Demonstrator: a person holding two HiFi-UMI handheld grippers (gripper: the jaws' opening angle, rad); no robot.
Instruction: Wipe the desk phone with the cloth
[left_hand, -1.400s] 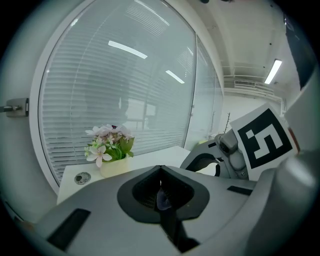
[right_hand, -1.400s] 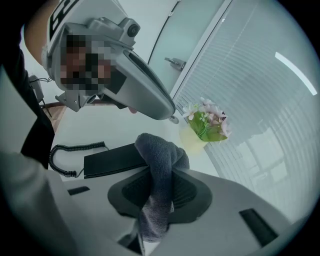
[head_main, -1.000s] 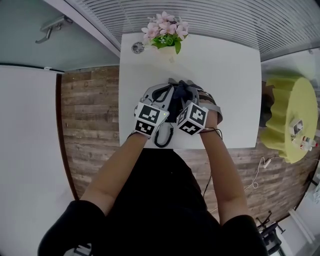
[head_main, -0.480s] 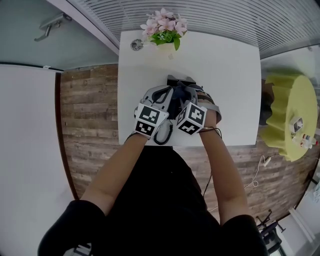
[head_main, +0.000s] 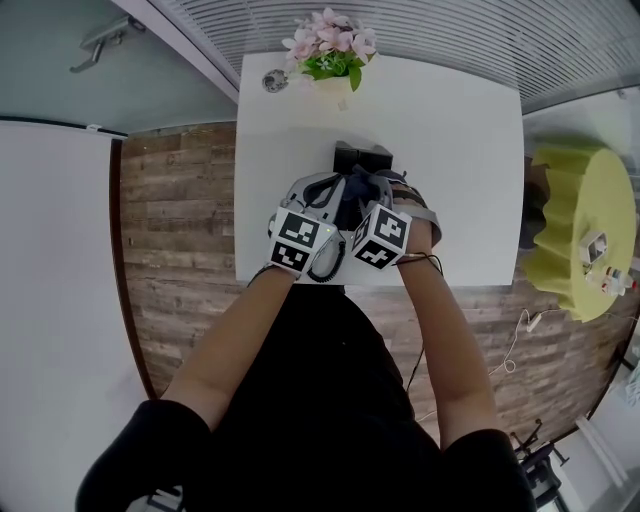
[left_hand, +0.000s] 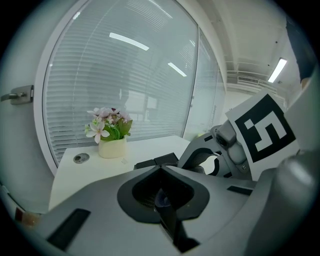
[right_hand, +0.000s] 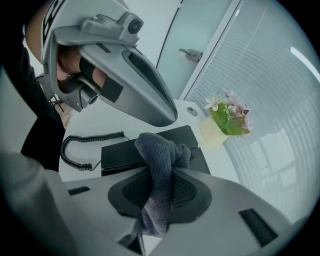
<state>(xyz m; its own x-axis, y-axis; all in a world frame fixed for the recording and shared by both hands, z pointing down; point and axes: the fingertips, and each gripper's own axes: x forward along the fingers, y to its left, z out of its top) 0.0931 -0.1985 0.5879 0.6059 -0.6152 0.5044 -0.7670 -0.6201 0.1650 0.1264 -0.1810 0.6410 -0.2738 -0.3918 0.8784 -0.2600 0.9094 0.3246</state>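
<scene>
Cloth (right_hand: 159, 150) held ready over the desk phone (right_hand: 125, 152)
The right gripper (right_hand: 160, 190) clamps the one grey cloth with a wad bunched ahead of its jaws, likely so fabric rather than jaw meets the single phone. The left gripper (left_hand: 162, 199) has its jaws together, seemingly empty, and hangs beside the phone, probably to steady it; one flower pot (left_hand: 112, 147) stands beyond

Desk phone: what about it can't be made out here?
- Head view: the left gripper and right gripper cover the desk phone except its far end.
- Right gripper view: the cloth hides its middle; keys too dark.
- Left gripper view: only a black edge shows above the jaws.
</scene>
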